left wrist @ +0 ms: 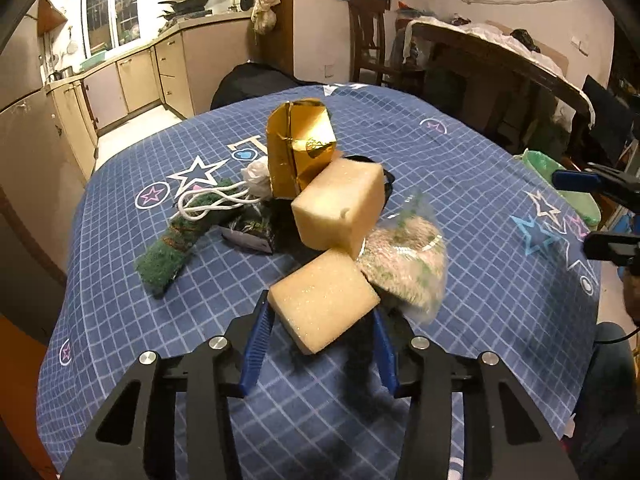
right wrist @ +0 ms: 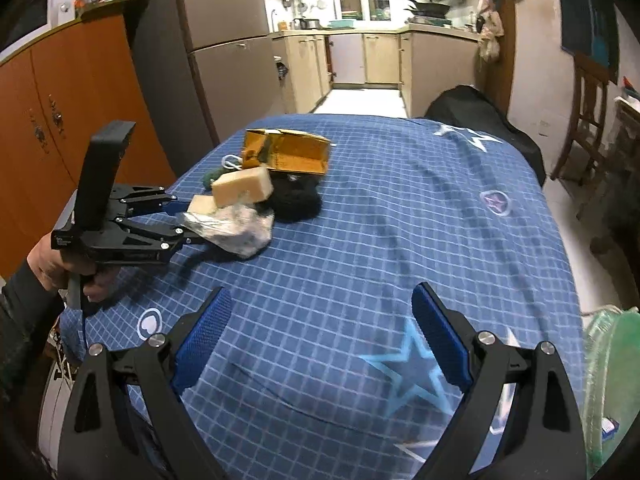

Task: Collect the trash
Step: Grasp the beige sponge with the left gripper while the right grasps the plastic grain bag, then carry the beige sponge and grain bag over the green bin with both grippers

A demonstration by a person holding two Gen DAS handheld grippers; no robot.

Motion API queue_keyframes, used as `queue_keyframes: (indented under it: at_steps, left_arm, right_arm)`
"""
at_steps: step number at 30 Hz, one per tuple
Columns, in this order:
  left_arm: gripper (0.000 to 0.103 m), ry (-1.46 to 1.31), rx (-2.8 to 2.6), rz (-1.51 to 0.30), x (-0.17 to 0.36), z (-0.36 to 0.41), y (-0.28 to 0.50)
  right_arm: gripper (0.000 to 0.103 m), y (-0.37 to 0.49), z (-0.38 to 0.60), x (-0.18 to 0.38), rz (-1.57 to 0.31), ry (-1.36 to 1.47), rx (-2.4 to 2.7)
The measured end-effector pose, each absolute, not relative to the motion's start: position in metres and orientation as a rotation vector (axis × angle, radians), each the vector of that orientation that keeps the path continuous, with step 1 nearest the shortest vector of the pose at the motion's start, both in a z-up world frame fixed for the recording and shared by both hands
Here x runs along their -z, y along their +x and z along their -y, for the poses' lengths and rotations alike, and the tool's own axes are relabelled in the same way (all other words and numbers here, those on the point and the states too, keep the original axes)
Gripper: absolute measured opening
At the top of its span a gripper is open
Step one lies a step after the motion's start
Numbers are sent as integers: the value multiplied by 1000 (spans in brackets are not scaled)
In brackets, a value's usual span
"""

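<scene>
A heap of trash lies on the blue checked tablecloth [left wrist: 460, 168]: two yellow sponge blocks, a torn gold box [left wrist: 298, 144], a clear plastic bag [left wrist: 404, 264] of scraps, a green scrub pad [left wrist: 176, 248] and a white cord [left wrist: 208, 200]. My left gripper [left wrist: 320, 304] has its blue pads against both sides of the near sponge block [left wrist: 324, 300]. The second sponge [left wrist: 340, 208] leans just behind it. My right gripper [right wrist: 320, 292] hovers open over bare cloth with nothing between its fingers, to the right of the heap. A hand [right wrist: 48, 264] holds the left gripper [right wrist: 188, 220].
A green mesh bag [right wrist: 608, 360] hangs at the table's right edge. A black fuzzy item [right wrist: 296, 200] sits by the gold box. A dark bag [right wrist: 480, 120] lies beyond the table's far edge, an orange cabinet [right wrist: 80, 120] stands left, and a wooden chair [right wrist: 588, 112] right.
</scene>
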State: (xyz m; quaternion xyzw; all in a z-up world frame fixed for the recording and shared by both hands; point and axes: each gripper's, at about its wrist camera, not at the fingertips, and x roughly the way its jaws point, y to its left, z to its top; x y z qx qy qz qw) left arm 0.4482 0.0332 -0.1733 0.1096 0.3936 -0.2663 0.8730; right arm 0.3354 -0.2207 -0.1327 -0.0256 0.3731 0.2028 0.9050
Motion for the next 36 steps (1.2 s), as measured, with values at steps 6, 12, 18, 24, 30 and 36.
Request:
queue_keyframes:
  at_steps: [6, 12, 18, 24, 30, 36]
  left_arm:
    - [46, 107, 488, -814, 164, -57, 420]
    - [46, 34, 399, -829, 167, -77, 407]
    - [46, -15, 345, -840, 170, -84, 406]
    - [46, -32, 299, -832, 168, -82, 399]
    - [46, -36, 258, -796, 154, -70, 377]
    - [46, -27, 279, -730, 125, -37, 350]
  right_arm:
    - [88, 352, 193, 142, -769, -67, -487]
    - [88, 373, 150, 159, -785, -138, -568]
    - [88, 404, 120, 172, -805, -138, -565]
    - [51, 414, 111, 176, -819, -141, -570]
    - [39, 392, 124, 160, -788, -167, -542]
    - [39, 342, 165, 121, -700, -111, -465]
